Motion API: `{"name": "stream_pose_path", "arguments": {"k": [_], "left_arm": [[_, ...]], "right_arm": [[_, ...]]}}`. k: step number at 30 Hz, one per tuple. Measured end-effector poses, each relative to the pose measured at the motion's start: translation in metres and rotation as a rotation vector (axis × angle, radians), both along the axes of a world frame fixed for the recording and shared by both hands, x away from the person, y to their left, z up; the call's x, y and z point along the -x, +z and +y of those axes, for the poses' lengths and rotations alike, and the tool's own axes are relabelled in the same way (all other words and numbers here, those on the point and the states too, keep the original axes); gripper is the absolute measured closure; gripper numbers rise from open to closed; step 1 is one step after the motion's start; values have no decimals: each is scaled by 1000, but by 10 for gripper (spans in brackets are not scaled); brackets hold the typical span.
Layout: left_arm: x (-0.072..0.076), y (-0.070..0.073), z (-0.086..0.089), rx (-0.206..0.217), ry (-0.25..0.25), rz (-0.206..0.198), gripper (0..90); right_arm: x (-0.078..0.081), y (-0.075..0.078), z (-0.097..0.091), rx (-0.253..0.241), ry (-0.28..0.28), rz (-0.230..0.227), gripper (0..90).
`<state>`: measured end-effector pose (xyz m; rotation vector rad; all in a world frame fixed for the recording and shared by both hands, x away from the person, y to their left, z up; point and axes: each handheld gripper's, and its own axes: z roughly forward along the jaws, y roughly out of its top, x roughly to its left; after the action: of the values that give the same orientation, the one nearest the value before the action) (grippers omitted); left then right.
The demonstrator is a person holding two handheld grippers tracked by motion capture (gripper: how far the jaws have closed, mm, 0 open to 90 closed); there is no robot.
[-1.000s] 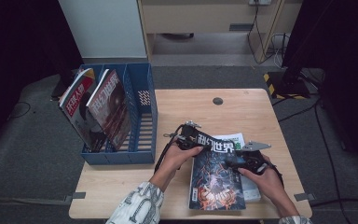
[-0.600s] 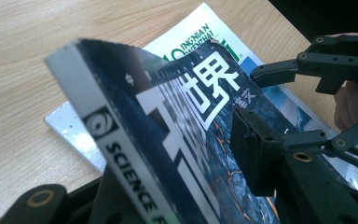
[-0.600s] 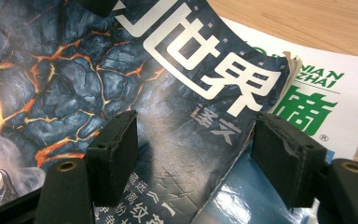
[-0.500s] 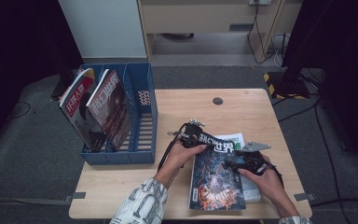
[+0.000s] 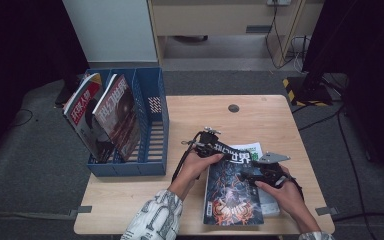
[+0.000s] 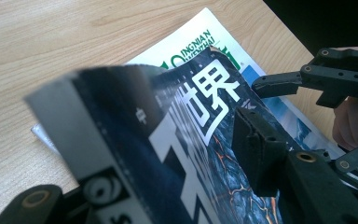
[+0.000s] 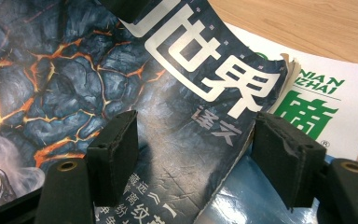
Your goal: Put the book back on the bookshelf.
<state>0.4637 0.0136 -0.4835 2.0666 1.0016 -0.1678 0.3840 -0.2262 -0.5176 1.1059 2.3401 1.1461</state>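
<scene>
The dark lava-cover magazine point(image 5: 232, 192) lies on a white-and-green magazine point(image 5: 252, 148) at the wooden table's point(image 5: 260, 120) near right; the left gripper point(image 5: 211, 145) grasps its lifted top corner; the right gripper point(image 5: 250, 175) straddles its right edge, its 2 jaws apart, pads not pressing; a blue file rack point(image 5: 155, 125) holds 2 magazines point(image 5: 107, 117) well left.
</scene>
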Motion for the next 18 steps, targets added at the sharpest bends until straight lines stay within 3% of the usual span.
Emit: {"name": "stream_pose_path", "arguments": {"k": [6, 18], "left_arm": [[-2, 2, -3, -18, -9, 1, 558], [-2, 4, 0, -5, 33, 27, 754]], "right_arm": [[0, 0, 0, 4, 5, -8, 320], [0, -2, -2, -19, -9, 6, 286]]}}
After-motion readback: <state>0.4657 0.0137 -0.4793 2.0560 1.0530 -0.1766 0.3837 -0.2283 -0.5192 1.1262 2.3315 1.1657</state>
